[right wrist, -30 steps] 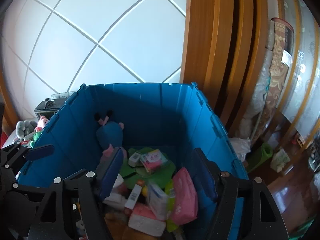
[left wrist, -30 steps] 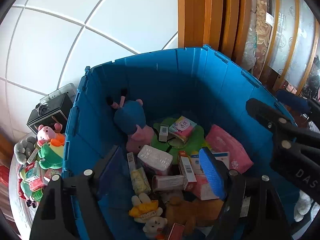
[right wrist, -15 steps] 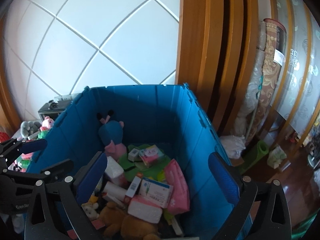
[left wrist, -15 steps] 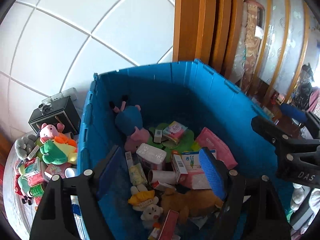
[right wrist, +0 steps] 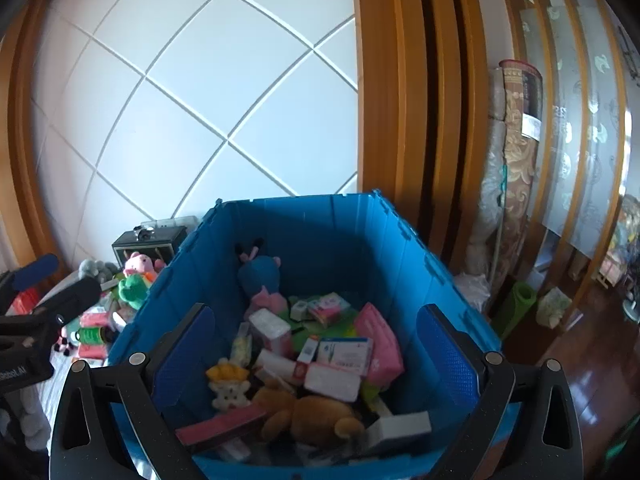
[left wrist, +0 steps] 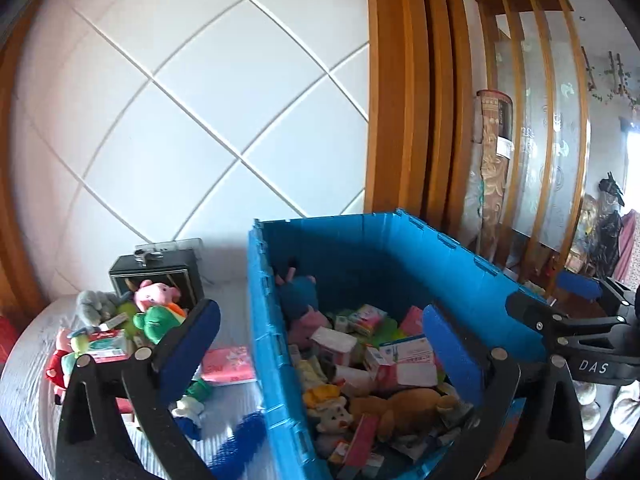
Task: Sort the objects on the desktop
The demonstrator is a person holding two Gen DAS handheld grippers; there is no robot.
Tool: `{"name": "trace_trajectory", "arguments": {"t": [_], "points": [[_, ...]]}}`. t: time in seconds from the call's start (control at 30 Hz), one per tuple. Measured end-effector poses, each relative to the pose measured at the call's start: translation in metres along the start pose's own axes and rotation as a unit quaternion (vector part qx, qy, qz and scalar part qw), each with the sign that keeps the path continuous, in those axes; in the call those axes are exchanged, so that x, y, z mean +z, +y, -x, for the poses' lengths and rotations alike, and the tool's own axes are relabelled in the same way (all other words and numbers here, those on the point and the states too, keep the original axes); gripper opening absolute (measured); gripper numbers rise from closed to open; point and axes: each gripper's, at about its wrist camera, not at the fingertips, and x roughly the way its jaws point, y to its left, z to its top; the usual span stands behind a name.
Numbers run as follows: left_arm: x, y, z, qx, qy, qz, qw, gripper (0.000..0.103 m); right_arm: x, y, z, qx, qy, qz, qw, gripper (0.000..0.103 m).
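Now | left gripper (left wrist: 316, 354) jaws opening, empty; right gripper (right wrist: 316, 350) wide, empty | blue crate (right wrist: 404, 248) below both, collecting sorted items

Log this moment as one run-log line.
left gripper: opening, nothing between jaws | right gripper: open, empty | blue crate: holds toys, boxes | plush pile: on table left of crate

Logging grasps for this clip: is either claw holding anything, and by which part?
Nothing is held. The left claw, jaws opening, and the right claw are both empty above the blue crate.
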Motion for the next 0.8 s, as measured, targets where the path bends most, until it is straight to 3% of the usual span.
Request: {"name": "trace_trajectory", "arguments": {"t": [0.1, 0.33, 0.63, 0.8], "points": [[-0.005, 0.011, 0.007, 0.003, 0.026, -0.001, 0.9997, 0.103, -0.008, 0.013, 0.014, -0.007, 0.007, -0.004, 1.000, 0.103], [-0.028, 0.044, 0.030, -0.036, 0.066, 0.029, 0.9967, 0.103, -0.031, 0.044, 0.047, -0.019, 0.014, -0.012, 1.000, 0.103], [-0.047, 0.062, 0.062, 0.000, 0.047, 0.011, 0.9988, 0.103, -0.057, 0.076, 0.058, -0.018, 0.029, -0.018, 0.999, 0.103], [-0.050, 0.067, 0.067, -0.009, 0.046, 0.010, 0.9988, 0.103, -0.061, 0.085, 0.061, -0.023, 0.030, -0.015, 0.999, 0.103]]}}
